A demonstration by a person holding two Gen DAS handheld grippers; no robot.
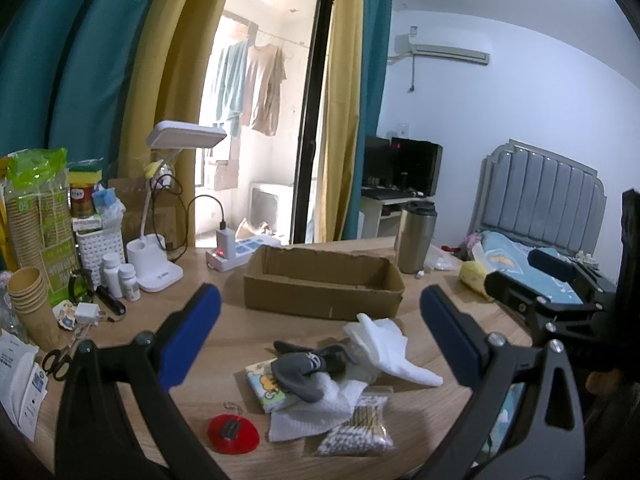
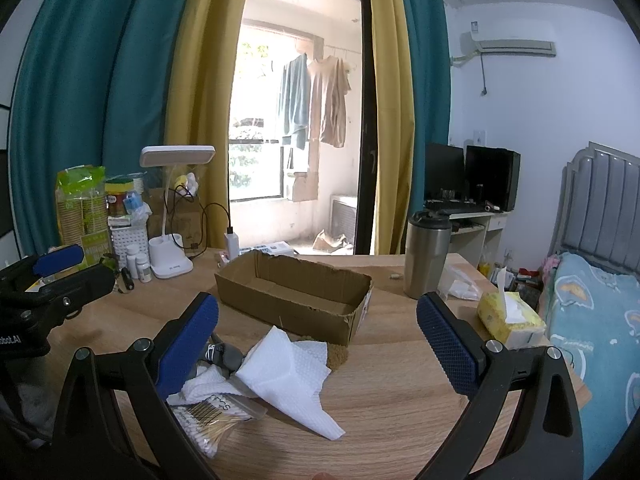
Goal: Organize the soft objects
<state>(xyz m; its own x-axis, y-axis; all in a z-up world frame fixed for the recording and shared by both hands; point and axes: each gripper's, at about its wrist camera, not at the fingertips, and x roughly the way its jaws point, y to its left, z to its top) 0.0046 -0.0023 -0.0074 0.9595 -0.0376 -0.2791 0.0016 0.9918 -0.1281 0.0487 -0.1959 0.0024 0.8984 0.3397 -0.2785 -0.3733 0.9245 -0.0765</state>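
Cardboard box (image 2: pixel 294 295) beyond cloth pile (image 2: pixel 286 372)

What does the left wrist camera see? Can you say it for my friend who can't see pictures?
The open left gripper hovers over a wooden table above a small heap of soft things: a white cloth, a grey sock and a paper towel. An open cardboard box sits just behind the heap. The right gripper pokes in from the right.

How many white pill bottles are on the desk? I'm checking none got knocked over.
2: a taller pill bottle and a shorter one, upright side by side left of the lamp base. Clutter may hide others.
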